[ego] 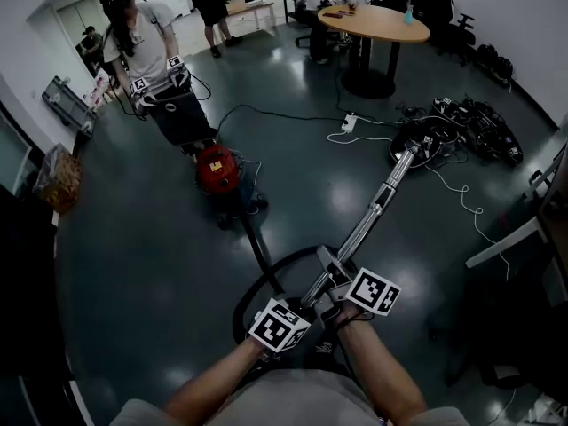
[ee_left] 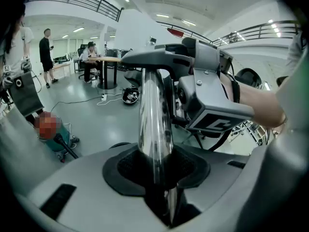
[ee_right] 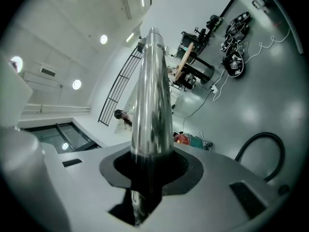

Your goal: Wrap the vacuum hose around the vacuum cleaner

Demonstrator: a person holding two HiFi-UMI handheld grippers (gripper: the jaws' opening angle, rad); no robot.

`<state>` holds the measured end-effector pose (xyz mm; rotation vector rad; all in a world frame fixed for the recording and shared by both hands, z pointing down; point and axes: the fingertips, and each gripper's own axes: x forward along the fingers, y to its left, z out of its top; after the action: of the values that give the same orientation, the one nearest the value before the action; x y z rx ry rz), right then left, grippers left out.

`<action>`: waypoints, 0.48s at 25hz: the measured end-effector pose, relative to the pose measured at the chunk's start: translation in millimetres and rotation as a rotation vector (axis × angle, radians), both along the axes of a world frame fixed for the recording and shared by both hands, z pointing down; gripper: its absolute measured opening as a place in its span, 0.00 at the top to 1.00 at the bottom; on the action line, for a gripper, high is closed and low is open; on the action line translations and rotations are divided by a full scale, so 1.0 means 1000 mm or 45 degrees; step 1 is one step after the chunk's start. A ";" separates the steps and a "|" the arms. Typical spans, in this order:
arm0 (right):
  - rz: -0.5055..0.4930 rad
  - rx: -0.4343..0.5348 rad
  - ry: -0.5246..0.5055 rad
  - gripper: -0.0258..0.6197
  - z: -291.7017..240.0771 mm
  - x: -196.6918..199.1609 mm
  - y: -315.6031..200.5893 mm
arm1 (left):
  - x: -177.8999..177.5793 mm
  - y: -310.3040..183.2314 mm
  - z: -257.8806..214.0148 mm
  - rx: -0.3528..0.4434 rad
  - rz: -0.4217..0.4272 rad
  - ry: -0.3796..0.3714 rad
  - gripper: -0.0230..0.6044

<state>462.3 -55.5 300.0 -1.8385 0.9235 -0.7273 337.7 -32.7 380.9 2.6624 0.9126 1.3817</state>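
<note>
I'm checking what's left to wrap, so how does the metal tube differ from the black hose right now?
The metal tube is straight and shiny; the black hose is dark and curves across the floor to the red vacuum cleaner. The metal tube is clamped in the left gripper and the right gripper; the black hose is in neither. Shared: neither is wrapped around the cleaner yet.

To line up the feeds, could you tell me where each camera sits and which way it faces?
Head view: on the person's head, facing steeply down; both forearms, left gripper and right gripper clamping the metal tube.
Left gripper view: on the left gripper, facing along the tube; right gripper and forearm show.
Right gripper view: on the right gripper, rolled sideways, facing along the tube; no arm shows.
Shared: all show the tube and red vacuum cleaner.
</note>
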 end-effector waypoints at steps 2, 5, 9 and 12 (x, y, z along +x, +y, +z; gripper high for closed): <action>0.002 0.001 -0.003 0.79 0.003 0.006 0.007 | 0.005 0.008 0.004 0.010 -0.014 -0.010 0.73; 0.011 0.010 0.005 0.80 0.001 0.015 0.016 | 0.014 0.020 0.004 0.019 -0.030 -0.014 0.73; -0.005 0.026 0.033 0.80 -0.005 0.018 0.019 | 0.020 0.025 0.002 0.027 -0.041 0.010 0.73; -0.032 0.050 0.067 0.80 -0.013 0.019 0.019 | 0.023 0.027 -0.002 0.041 -0.038 0.045 0.73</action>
<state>481.3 -36.0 287.3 -1.8223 0.9893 -0.6746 361.1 -5.8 379.3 2.7202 0.8569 1.3594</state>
